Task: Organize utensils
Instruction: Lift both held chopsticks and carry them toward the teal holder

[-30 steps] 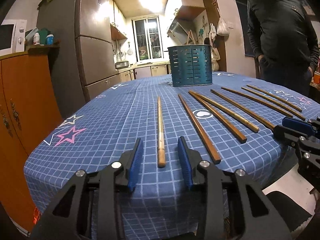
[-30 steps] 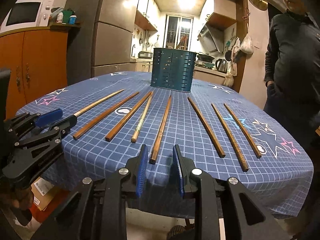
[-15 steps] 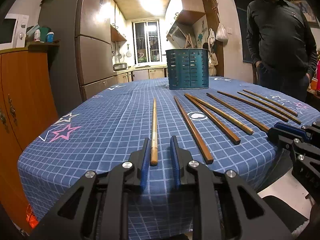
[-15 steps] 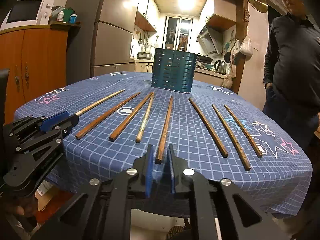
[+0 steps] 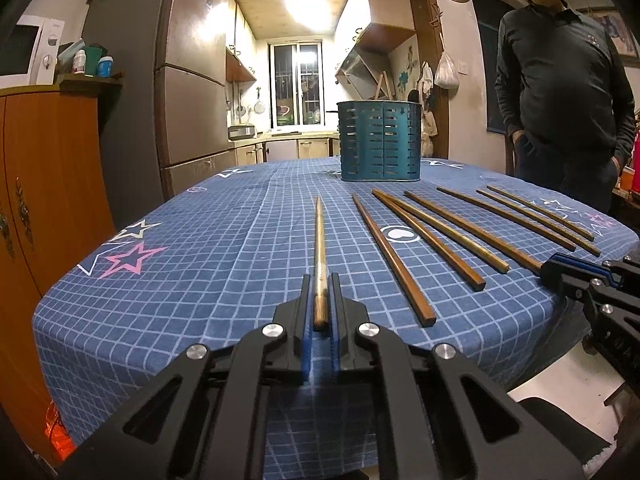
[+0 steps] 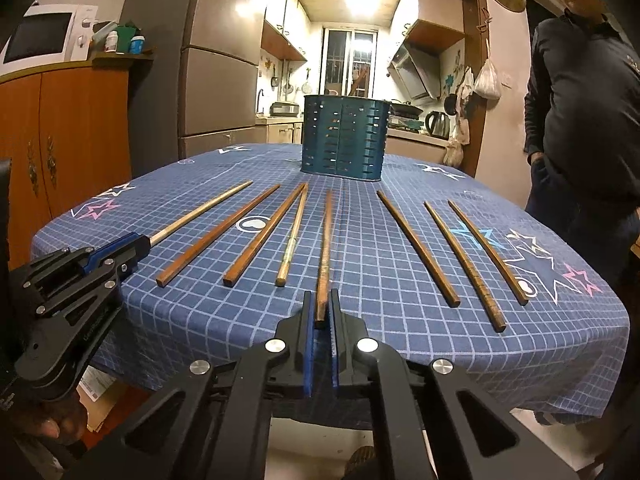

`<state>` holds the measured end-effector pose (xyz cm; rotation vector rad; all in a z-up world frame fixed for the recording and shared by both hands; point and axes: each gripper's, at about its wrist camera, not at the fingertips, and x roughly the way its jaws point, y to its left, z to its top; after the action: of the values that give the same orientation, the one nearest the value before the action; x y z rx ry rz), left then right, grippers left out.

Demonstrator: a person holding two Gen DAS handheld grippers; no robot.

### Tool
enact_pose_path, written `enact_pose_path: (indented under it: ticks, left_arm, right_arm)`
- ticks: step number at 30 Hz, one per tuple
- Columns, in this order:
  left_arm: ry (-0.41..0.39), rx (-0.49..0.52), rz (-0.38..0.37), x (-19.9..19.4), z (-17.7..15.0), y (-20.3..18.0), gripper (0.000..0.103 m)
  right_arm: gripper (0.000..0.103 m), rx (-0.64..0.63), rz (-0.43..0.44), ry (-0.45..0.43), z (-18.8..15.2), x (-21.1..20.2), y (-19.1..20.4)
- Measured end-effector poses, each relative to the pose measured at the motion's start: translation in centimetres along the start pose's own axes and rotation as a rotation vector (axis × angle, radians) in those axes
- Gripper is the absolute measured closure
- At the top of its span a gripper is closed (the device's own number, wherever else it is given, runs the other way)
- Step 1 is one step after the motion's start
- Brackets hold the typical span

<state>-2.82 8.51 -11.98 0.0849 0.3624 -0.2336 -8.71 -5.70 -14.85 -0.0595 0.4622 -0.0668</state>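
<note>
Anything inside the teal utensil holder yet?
Through the slots of the teal utensil holder only dark gaps show, and nothing sticks above its rim. Its floor is hidden by the wall, so I cannot confirm.

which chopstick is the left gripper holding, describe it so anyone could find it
Start at the teal slotted utensil holder on the blue checked tablecloth. Eight chopsticks fan out before it; it is the leftmost chopstick, alone in having a pale shaft.
</note>
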Motion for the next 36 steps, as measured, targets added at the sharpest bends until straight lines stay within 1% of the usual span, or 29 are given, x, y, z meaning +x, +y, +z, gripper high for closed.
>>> enact_pose_path:
  ticks: [8,14,17,22,29,34,36]
  left_arm:
    - [0.007,-0.028,0.029,-0.5,0.3,1.0,0.098]
    - [-0.003,0.010,0.058,-1.5,1.4,1.0,0.098]
    - [-0.015,-0.017,0.055,-2.3,2.5,1.6,0.098]
    - [-0.050,-0.026,0.060,-3.8,4.0,2.0,0.098]
    - [-0.102,-0.044,0.045,-5.9,6.6,2.2,0.098]
    - [-0.110,-0.067,0.031,-6.7,8.1,2.3,0.098]
    - [-0.107,-0.080,0.027,-6.7,8.9,2.5,0.098]
  right_arm:
    - [0.096,0.017,-0.006,0.001,0.2,-0.7,-0.9]
    - [0.096,-0.006,0.000,-0.011,0.9,-2.1,-1.1]
    - [0.096,-0.022,-0.001,-0.032,1.8,-3.2,-1.6]
    - [0.096,-0.021,0.017,-0.052,3.6,-4.6,-2.4]
    - [0.096,-0.065,0.026,-0.134,6.8,-6.8,-2.8]
    - [0.096,-0.085,0.039,-0.181,8.9,-7.7,-3.2]
    - [0.096,-0.084,0.060,-0.191,9.9,-7.8,-3.6]
